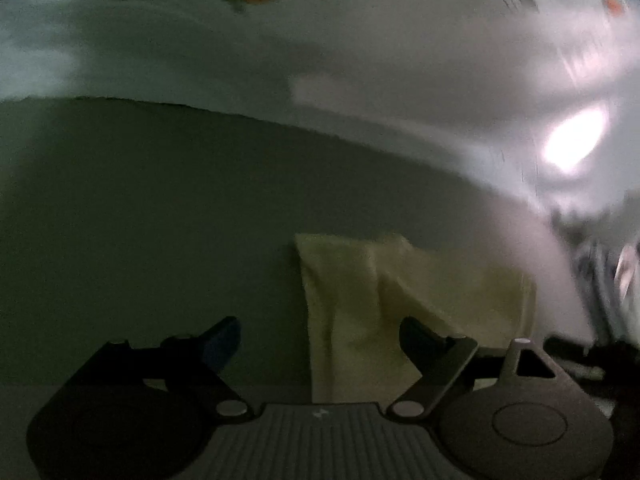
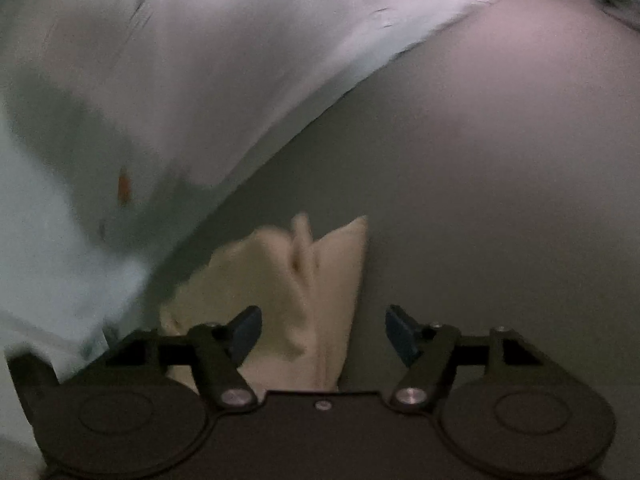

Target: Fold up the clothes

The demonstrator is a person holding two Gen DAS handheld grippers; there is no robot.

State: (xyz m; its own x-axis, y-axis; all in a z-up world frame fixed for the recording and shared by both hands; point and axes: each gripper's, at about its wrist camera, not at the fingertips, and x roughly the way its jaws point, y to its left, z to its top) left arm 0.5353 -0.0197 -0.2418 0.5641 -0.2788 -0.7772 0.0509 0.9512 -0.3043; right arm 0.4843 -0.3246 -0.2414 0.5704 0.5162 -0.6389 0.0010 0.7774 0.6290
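Both views are dim and partly smeared, but the main things read clearly enough. A pale yellow cloth (image 1: 360,312) lies on a plain grey-green surface (image 1: 140,200), folded over itself with a soft ridge running along its middle; in the right wrist view the same cloth (image 2: 304,292) shows a pointed corner and a raised crease. Beyond it the surface ends at an edge, and past that edge spreads a white sheet (image 1: 280,48) printed with small orange shapes, which I take to be carrots; the cloth sits well short of that edge. The left gripper (image 1: 320,340) has its jaws standing wide apart, one finger over bare surface and the other over the cloth, with nothing pinched. The right gripper (image 2: 322,336) is likewise spread, the cloth passing under the gap and under its left finger, the pads not pressing on it. The far right of the left view is too blurred and glared to name anything there. As I judge it, a fold has been laid down and let go, so the step in hand is the release between folds. The next move would call for choosing fresh hold points, likely two corners or one edge of the cloth, closing cleanly on a single layer group, and carrying it over without dragging the bundle toward the edge.
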